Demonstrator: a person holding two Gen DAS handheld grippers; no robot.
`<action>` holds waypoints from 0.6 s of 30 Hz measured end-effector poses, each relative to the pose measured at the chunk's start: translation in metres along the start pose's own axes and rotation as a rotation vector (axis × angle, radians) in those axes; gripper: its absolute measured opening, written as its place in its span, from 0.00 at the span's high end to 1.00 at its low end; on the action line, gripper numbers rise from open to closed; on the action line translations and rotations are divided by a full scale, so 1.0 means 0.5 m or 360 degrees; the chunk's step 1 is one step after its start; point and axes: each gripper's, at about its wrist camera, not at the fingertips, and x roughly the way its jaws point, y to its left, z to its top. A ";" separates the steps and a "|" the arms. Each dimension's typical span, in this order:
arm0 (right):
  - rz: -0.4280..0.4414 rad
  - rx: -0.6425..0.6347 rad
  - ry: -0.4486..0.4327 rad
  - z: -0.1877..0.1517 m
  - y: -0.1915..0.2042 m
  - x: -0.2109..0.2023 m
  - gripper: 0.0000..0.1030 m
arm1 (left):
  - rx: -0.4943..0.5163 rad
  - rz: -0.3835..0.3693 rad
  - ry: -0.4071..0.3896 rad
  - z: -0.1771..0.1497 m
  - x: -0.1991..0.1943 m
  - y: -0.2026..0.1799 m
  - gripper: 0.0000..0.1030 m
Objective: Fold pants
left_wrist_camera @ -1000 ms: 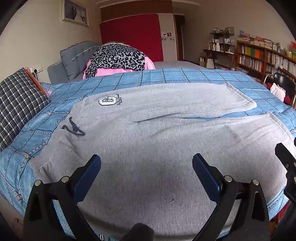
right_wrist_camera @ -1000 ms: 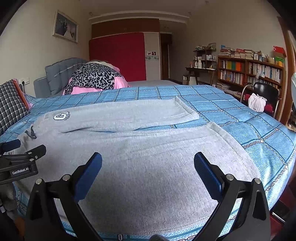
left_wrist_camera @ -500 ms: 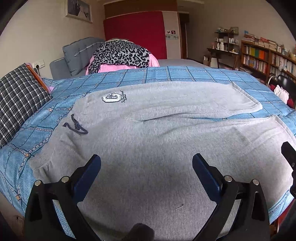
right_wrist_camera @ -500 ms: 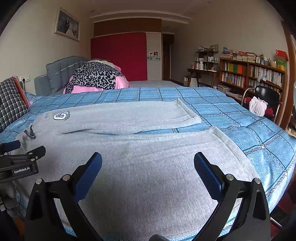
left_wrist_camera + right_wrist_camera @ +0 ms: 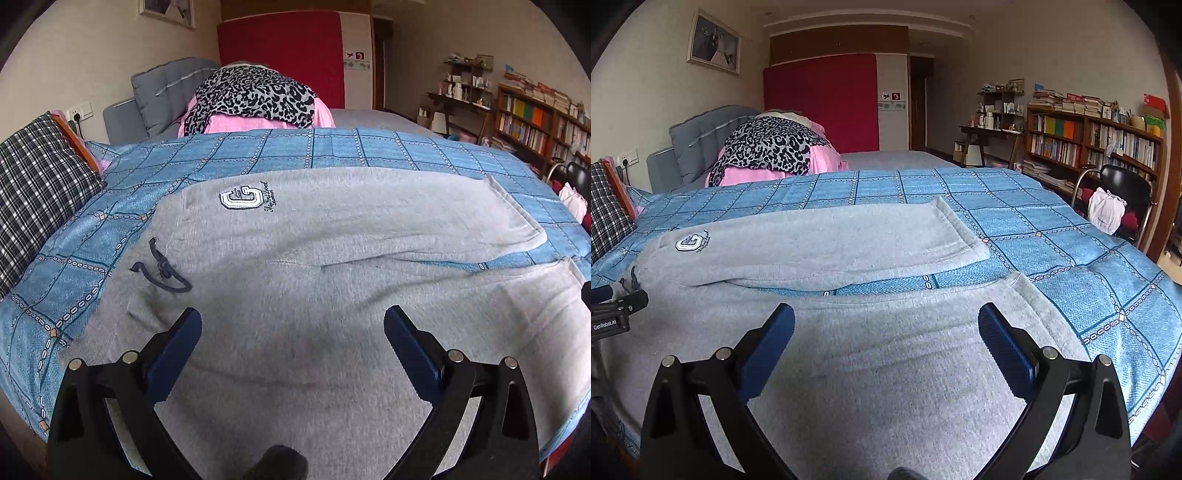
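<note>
There, the grey pants (image 5: 332, 280) lay spread flat on the blue checked bedspread (image 5: 332, 147), legs apart. The left gripper (image 5: 291, 332) and the right gripper (image 5: 886, 328) each hung above the near leg, jaws wide, gripping nothing. No containers showed.

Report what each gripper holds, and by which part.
Nothing is held. The left gripper and right gripper are open above the grey fleece sweatpants.

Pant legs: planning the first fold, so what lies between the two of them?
Only a bare strip of blue bedspread separates the far leg from the near leg; the right wrist view shows it best.
</note>
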 end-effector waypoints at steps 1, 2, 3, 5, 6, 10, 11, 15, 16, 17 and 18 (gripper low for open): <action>-0.0005 -0.0004 0.0009 0.005 -0.002 0.008 0.02 | -0.0007 0.0002 0.0009 0.010 0.006 0.007 0.05; -0.0005 -0.0007 0.0014 0.010 -0.004 0.016 0.02 | -0.0014 -0.0001 0.0015 0.018 0.012 0.016 0.05; -0.0006 -0.0011 0.0019 0.014 -0.005 0.023 0.02 | -0.0018 -0.0004 0.0026 0.028 0.020 0.024 0.05; -0.0014 -0.0021 0.0030 0.024 -0.005 0.038 0.02 | -0.0047 0.0013 0.0055 0.047 0.035 0.044 0.05; -0.0010 -0.0024 0.0036 0.029 -0.005 0.045 0.02 | -0.0066 0.0007 0.0070 0.056 0.043 0.056 0.05; -0.0002 -0.0036 0.0058 0.044 -0.005 0.072 0.02 | -0.0124 0.0045 0.0105 0.095 0.070 0.103 0.05; -0.0003 -0.0043 0.0061 0.047 -0.004 0.078 0.02 | -0.0140 0.0064 0.0114 0.108 0.078 0.117 0.05; -0.0012 -0.0075 0.0066 0.058 0.003 0.095 0.02 | -0.0204 0.0124 0.0131 0.145 0.101 0.167 0.05; -0.0012 -0.0081 0.0068 0.061 0.004 0.099 0.02 | -0.0209 0.0141 0.0131 0.154 0.107 0.178 0.05; -0.0010 -0.0089 0.0070 0.063 0.006 0.103 0.02 | -0.0212 0.0156 0.0133 0.163 0.114 0.187 0.05; -0.0009 -0.0098 0.0072 0.066 0.009 0.107 0.02 | -0.0212 0.0165 0.0140 0.172 0.121 0.194 0.05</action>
